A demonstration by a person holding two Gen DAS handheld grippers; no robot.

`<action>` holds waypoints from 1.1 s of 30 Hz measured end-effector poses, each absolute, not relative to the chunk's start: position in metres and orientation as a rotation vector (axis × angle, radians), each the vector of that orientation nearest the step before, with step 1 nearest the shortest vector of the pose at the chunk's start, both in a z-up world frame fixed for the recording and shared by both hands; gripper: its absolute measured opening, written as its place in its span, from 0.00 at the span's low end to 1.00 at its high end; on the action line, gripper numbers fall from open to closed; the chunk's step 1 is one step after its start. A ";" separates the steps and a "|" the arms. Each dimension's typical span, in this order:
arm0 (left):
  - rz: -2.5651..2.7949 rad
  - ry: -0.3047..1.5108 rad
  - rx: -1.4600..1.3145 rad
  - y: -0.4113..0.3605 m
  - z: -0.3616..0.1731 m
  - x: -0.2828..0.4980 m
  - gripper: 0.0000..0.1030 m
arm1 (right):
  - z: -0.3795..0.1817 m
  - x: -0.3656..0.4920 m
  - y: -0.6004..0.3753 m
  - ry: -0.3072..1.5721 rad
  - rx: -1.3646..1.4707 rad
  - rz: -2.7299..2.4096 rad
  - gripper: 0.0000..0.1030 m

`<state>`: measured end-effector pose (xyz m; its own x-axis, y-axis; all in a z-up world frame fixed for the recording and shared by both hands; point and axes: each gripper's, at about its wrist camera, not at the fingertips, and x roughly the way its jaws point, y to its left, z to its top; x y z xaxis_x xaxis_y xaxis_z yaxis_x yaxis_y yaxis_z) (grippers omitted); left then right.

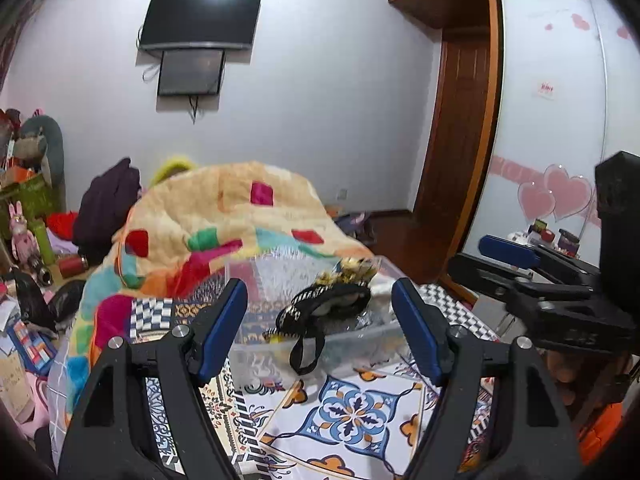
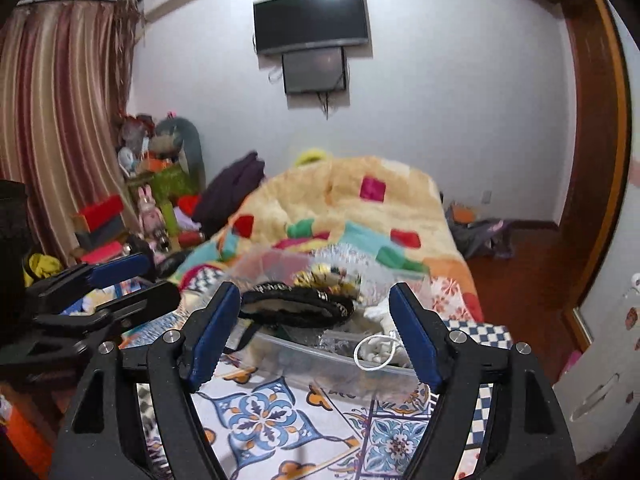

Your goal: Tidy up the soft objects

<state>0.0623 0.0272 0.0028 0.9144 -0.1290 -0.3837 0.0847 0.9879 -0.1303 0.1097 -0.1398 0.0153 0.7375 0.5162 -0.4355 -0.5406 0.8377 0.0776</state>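
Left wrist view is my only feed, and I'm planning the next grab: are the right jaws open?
Observer: Yes, the right gripper is open wide and holds nothing.
Operator: Anything hanging out on that side?
Observer: A white cord loops over the near rim of the clear bin, close to that gripper's right-hand finger.
Operator: What's far left of the bed?
Observer: A striped curtain covers that side of the room.

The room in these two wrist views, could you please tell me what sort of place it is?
Most likely a home bedroom: a bed under a patchwork blanket, a wall-mounted television, and a sliding-door wardrobe with heart decals.
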 end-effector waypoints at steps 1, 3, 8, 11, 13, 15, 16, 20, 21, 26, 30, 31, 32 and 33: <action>-0.111 0.390 -0.111 0.027 0.006 0.059 0.72 | 0.020 0.105 -0.143 0.445 -0.045 0.582 0.73; -0.111 0.368 -0.110 0.025 0.011 0.052 0.74 | 0.027 0.097 -0.149 0.418 -0.024 0.581 0.79; -0.097 0.315 -0.112 0.025 0.018 0.037 0.86 | 0.034 0.083 -0.158 0.361 -0.012 0.553 0.82; -0.079 0.298 -0.100 0.023 0.021 0.032 0.94 | 0.034 0.080 -0.158 0.353 -0.008 0.554 0.83; -0.074 0.288 -0.097 0.023 0.021 0.029 0.95 | 0.032 0.080 -0.155 0.354 -0.009 0.555 0.83; -0.075 0.286 -0.092 0.022 0.021 0.028 0.96 | 0.029 0.081 -0.152 0.359 -0.017 0.555 0.83; -0.075 0.286 -0.091 0.022 0.021 0.028 0.96 | 0.028 0.081 -0.150 0.359 -0.024 0.553 0.83; -0.067 0.287 -0.086 0.020 0.019 0.028 0.97 | 0.027 0.078 -0.147 0.360 -0.029 0.561 0.83; -0.063 0.287 -0.085 0.021 0.018 0.028 0.98 | 0.026 0.079 -0.146 0.361 -0.031 0.562 0.83; -0.063 0.291 -0.085 0.021 0.015 0.028 0.98 | 0.025 0.079 -0.146 0.364 -0.031 0.563 0.83; -0.064 0.292 -0.081 0.021 0.015 0.027 0.98 | 0.024 0.078 -0.147 0.363 -0.030 0.563 0.83; -0.064 0.292 -0.078 0.021 0.015 0.027 0.98 | 0.024 0.078 -0.147 0.363 -0.028 0.563 0.84; -0.064 0.291 -0.076 0.020 0.014 0.027 0.98 | 0.024 0.077 -0.147 0.362 -0.026 0.564 0.84; -0.064 0.290 -0.074 0.020 0.014 0.027 0.98 | 0.023 0.076 -0.147 0.362 -0.025 0.565 0.84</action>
